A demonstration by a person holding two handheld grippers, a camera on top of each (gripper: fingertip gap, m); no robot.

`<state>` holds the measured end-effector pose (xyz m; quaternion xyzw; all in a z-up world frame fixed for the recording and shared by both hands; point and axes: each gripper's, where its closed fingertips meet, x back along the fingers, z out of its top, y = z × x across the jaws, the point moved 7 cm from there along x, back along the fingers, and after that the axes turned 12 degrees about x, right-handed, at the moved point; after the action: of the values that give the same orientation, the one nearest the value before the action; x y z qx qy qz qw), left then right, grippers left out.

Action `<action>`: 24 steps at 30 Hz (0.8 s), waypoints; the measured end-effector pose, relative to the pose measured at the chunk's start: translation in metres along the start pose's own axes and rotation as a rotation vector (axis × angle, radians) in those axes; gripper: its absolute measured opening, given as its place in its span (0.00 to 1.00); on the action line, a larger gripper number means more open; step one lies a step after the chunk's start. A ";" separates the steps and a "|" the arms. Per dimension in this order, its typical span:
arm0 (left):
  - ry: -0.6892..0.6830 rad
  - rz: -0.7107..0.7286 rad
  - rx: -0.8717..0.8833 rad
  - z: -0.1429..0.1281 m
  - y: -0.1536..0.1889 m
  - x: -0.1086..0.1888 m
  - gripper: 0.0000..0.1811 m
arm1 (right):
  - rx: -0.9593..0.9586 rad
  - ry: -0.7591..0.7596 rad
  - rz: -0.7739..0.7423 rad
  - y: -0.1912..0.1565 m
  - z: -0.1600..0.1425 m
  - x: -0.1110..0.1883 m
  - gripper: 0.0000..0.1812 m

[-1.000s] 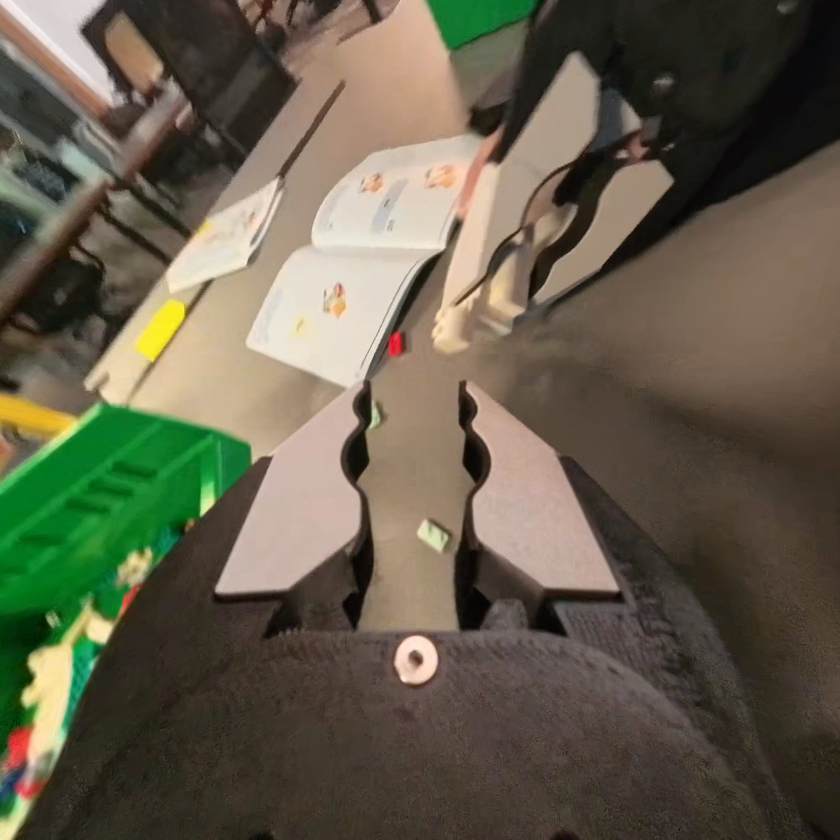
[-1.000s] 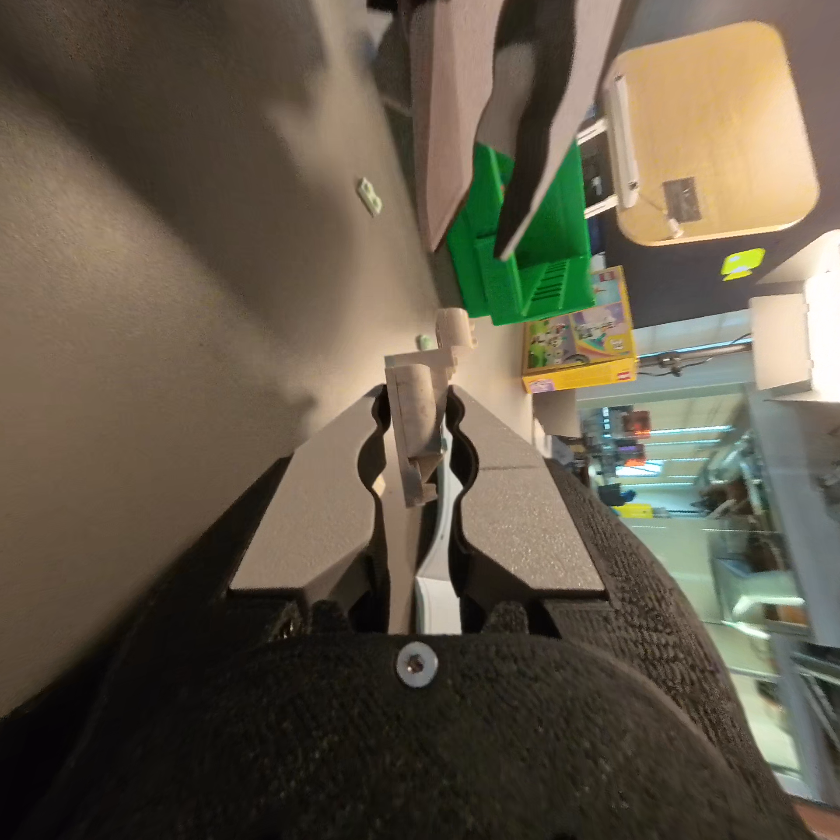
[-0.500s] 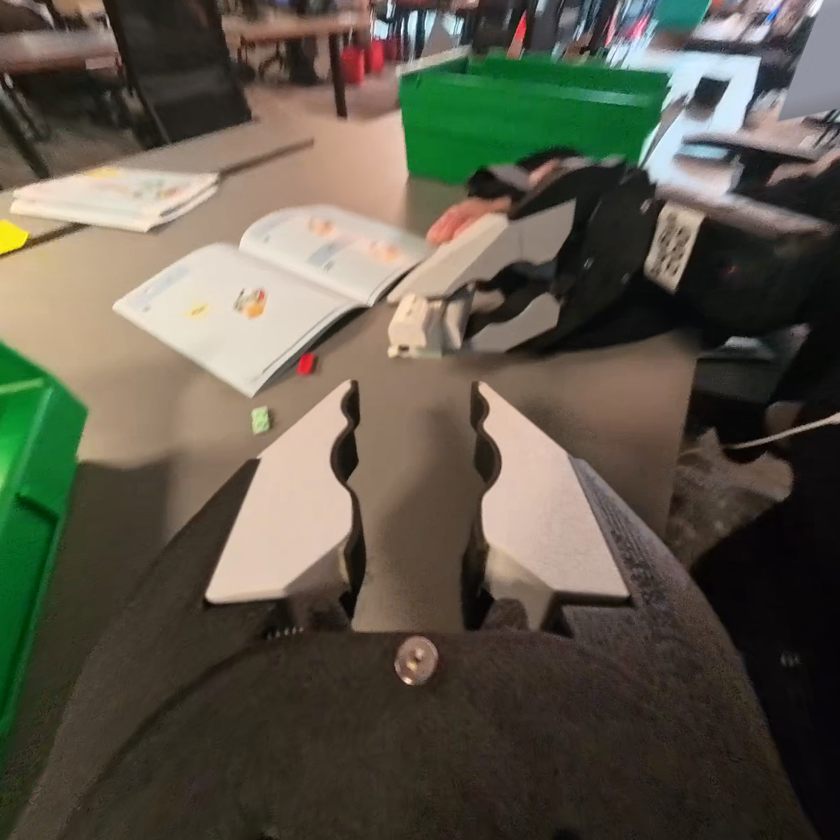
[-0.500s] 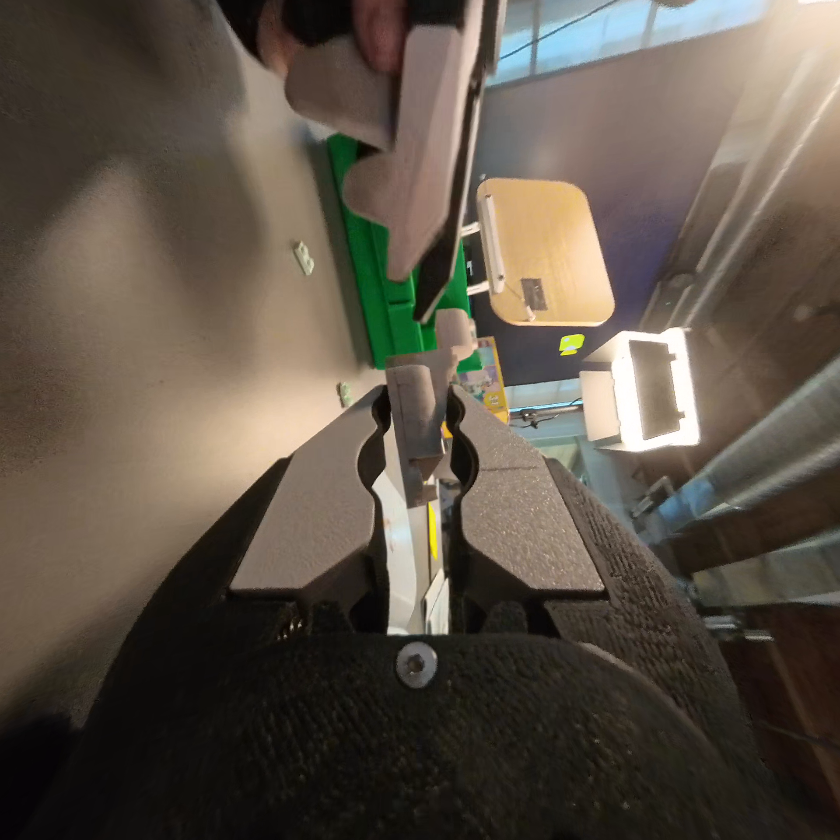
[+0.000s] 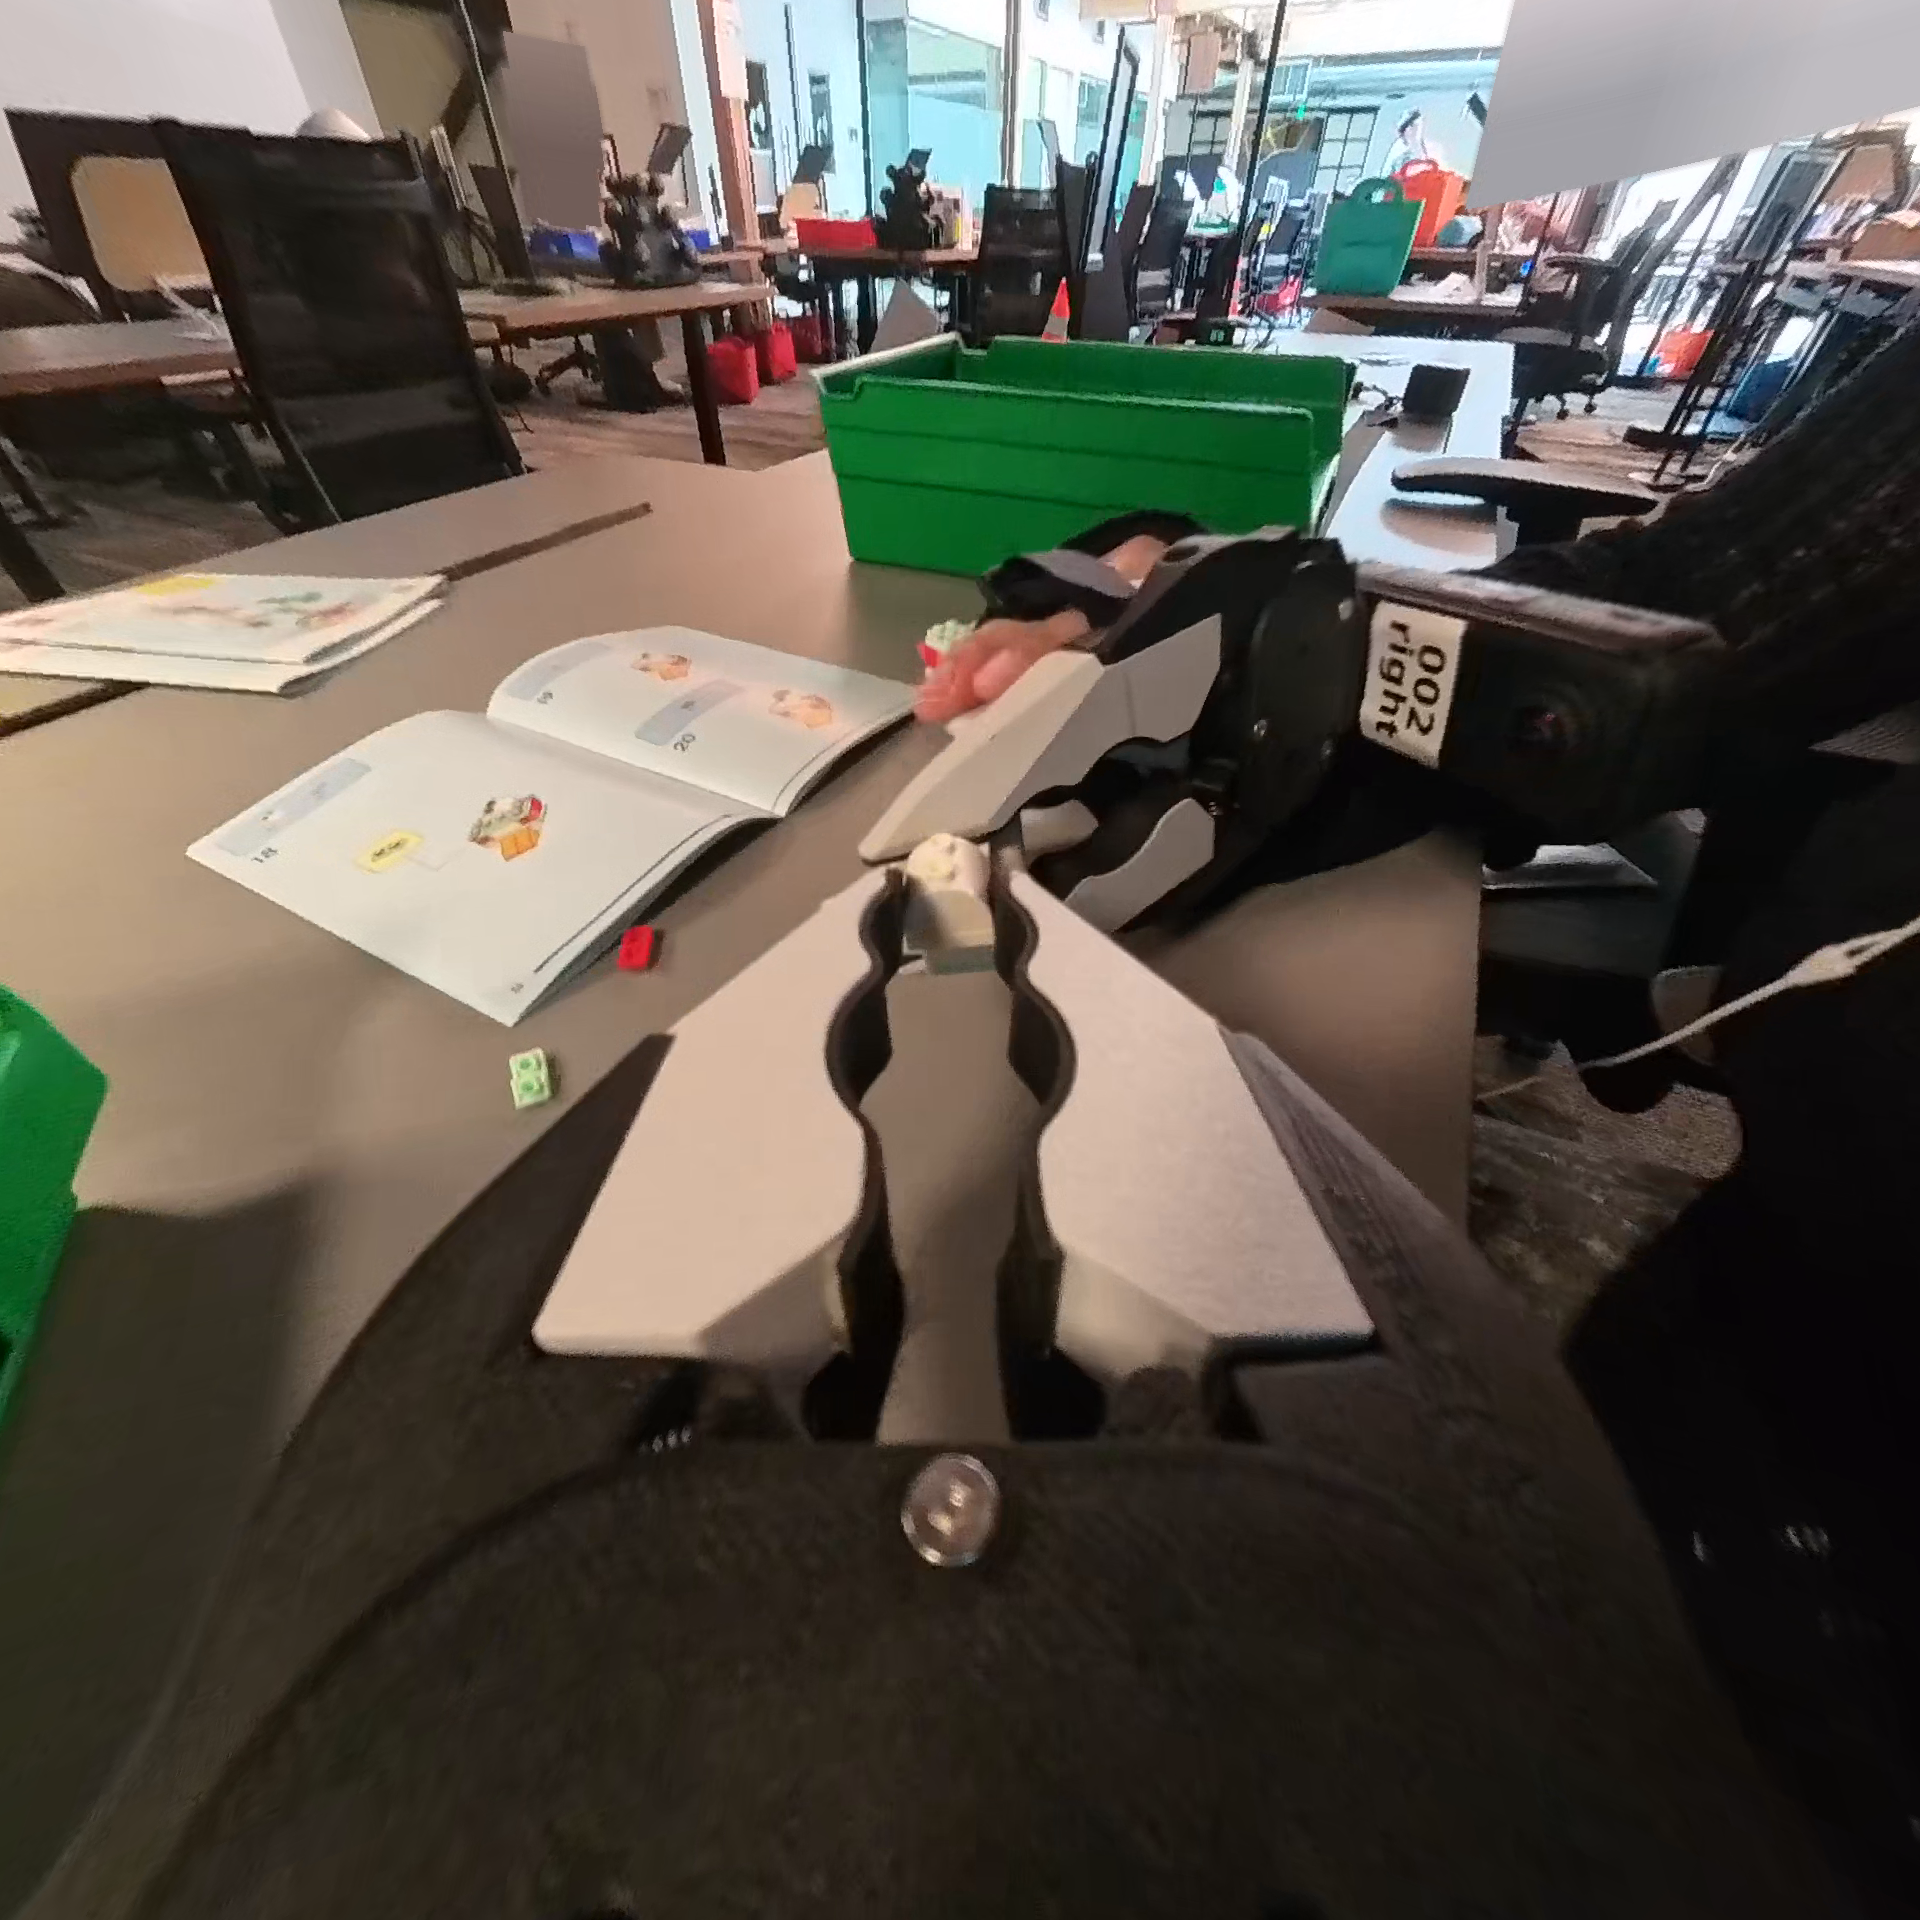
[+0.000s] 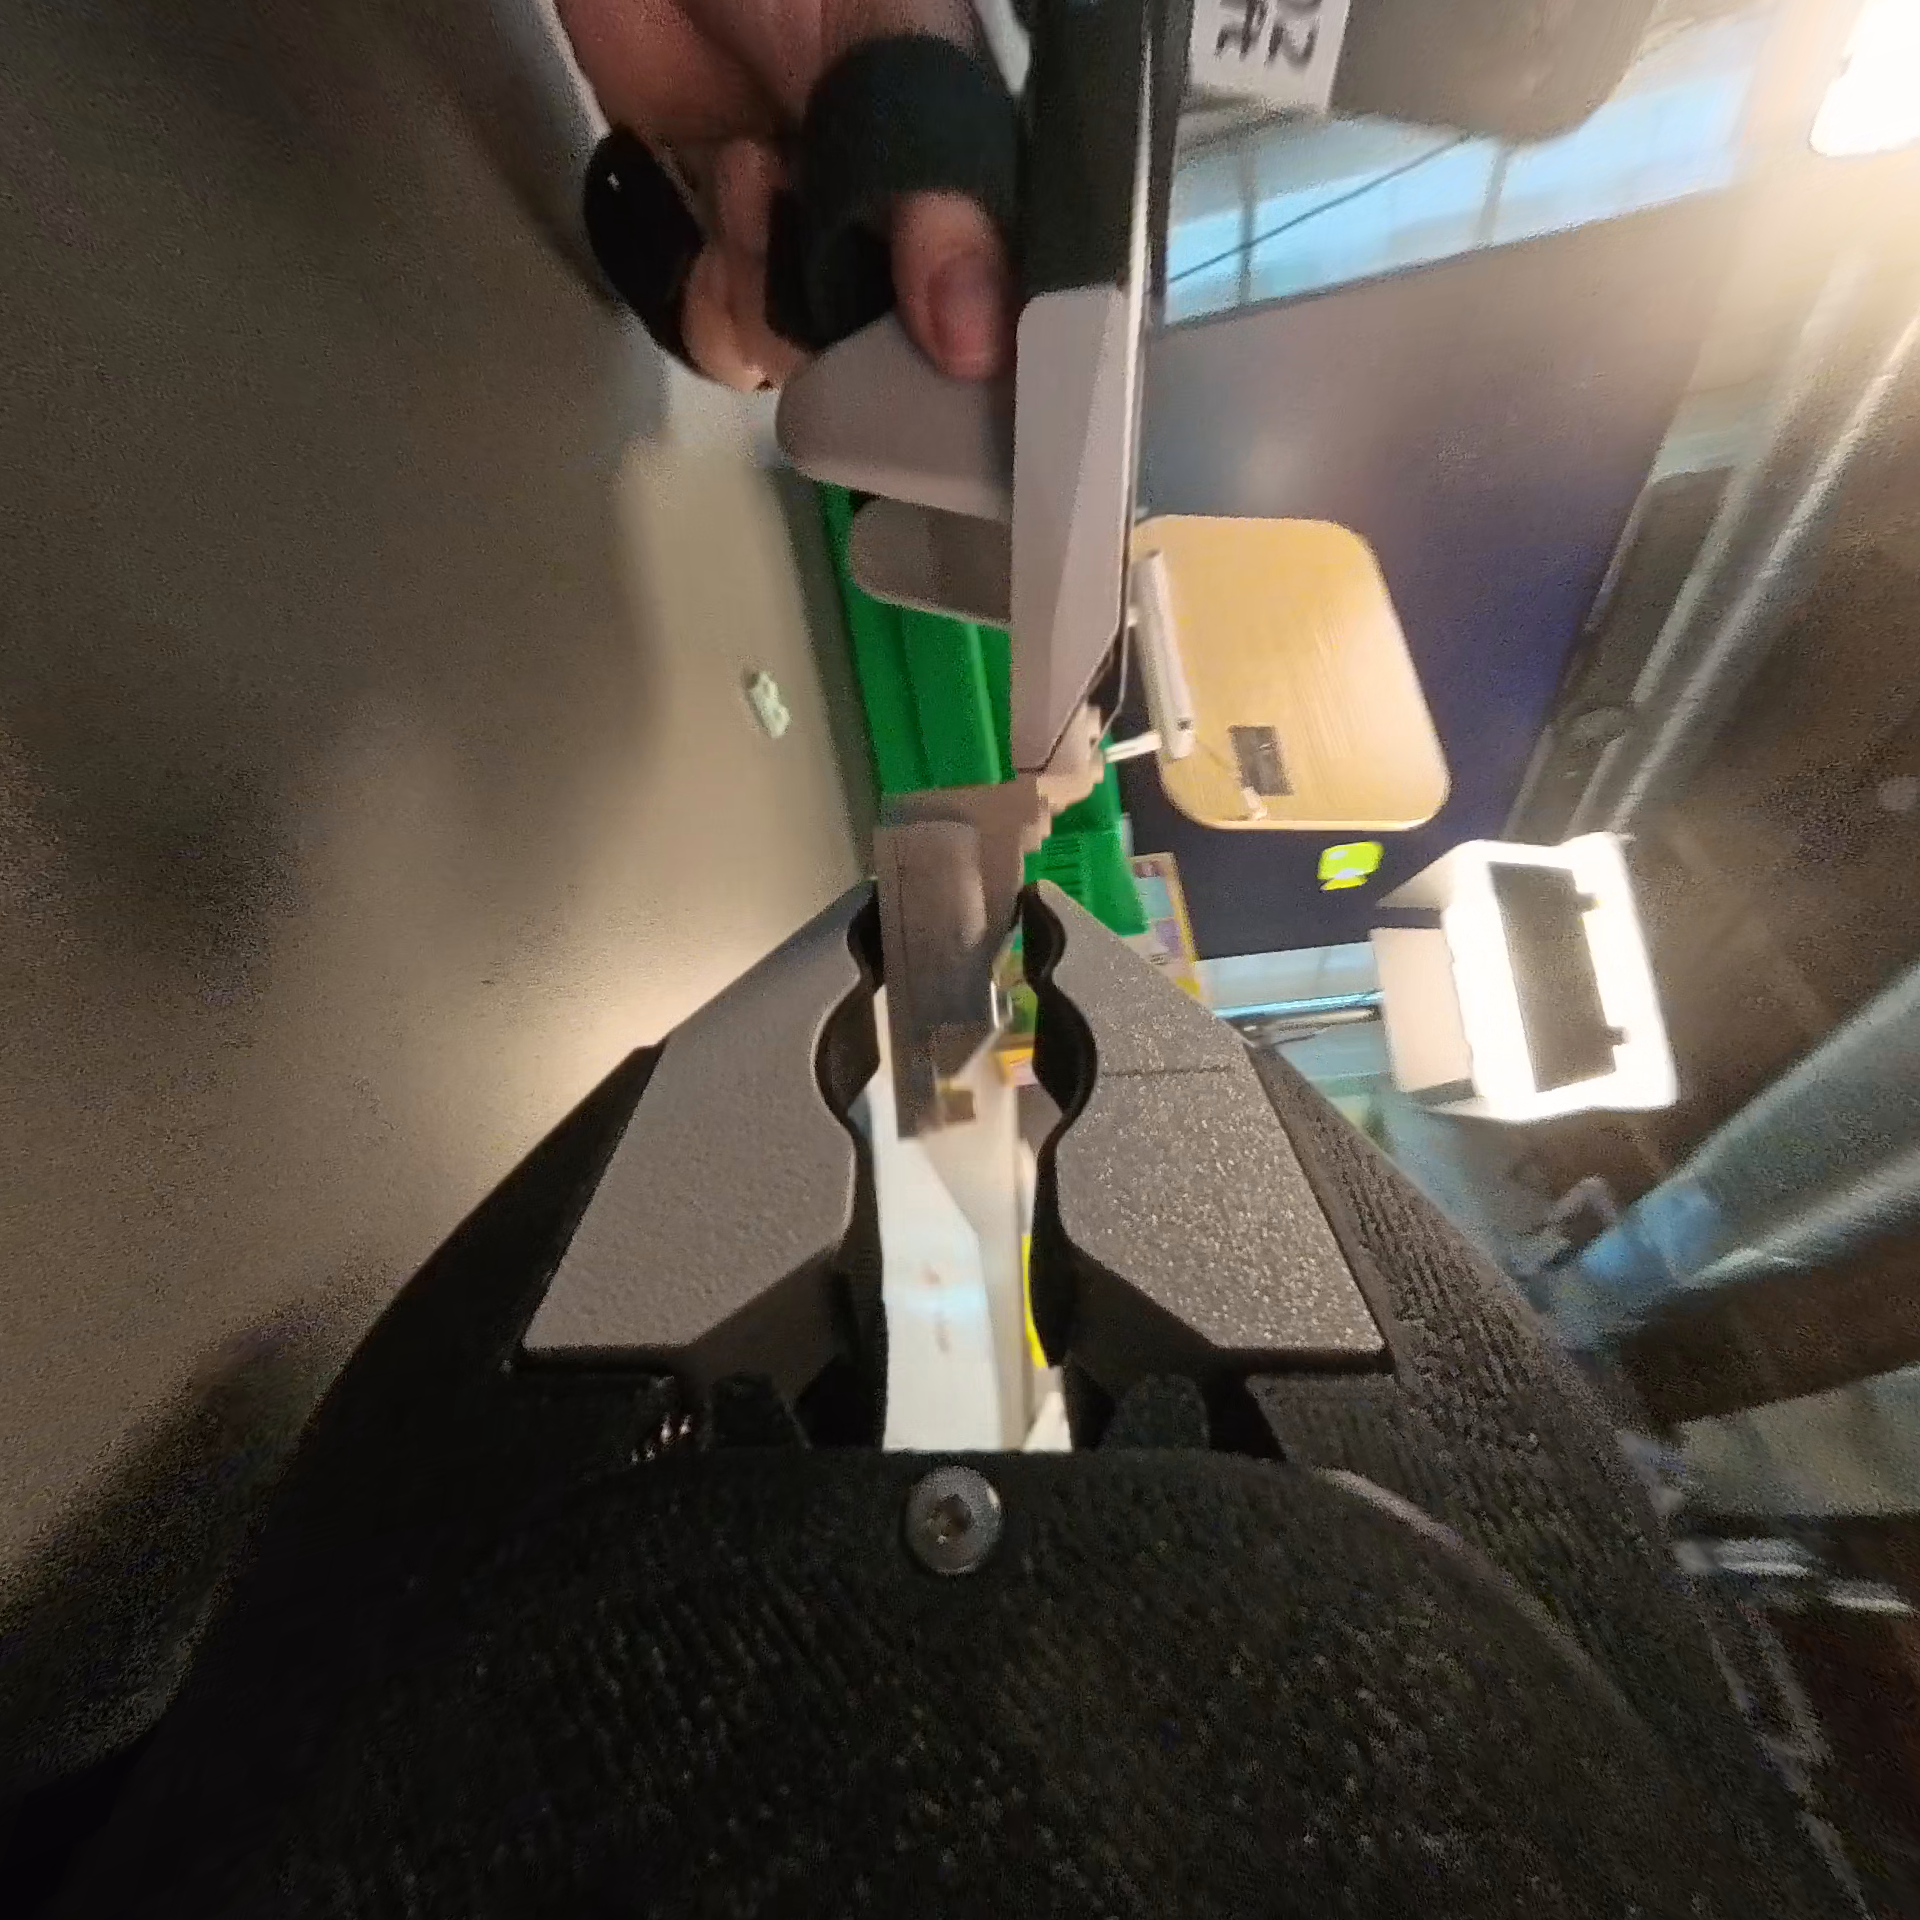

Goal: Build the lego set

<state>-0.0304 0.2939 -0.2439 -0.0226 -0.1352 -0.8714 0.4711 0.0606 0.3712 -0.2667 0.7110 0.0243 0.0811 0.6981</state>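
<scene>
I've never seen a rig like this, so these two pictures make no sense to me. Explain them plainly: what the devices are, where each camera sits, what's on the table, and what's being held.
There is no robot here. A person holds a two-finger claw in each hand, and each claw has a camera looking forward along its fingers. One picture looks along the left claw, the other along the right claw, which is turned on its side. On the grey table lie an open instruction booklet, a loose red brick, a loose pale green brick and a green bin. The right claw grips a pale Lego assembly. The left claw appears to pinch the assembly's far end, so both seem to hold it above the table.
</scene>
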 end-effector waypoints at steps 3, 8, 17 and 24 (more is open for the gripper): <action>-0.054 0.075 -0.006 -0.006 -0.003 0.017 0.09 | -0.139 -0.020 0.085 -0.003 -0.007 -0.004 0.22; -0.100 0.203 -0.023 -0.011 -0.005 0.072 0.09 | -0.639 0.076 0.231 0.000 -0.020 -0.004 0.15; -0.087 0.268 -0.043 -0.027 -0.005 0.125 0.09 | -1.194 0.033 0.663 -0.002 -0.011 -0.077 0.17; -0.052 0.272 -0.044 -0.032 -0.006 0.138 0.09 | -1.202 -0.065 0.752 -0.011 0.000 -0.101 0.14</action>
<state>-0.1092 0.1761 -0.2531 -0.0735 -0.1240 -0.8015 0.5804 -0.0386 0.3569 -0.2861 0.1650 -0.2925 0.2948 0.8946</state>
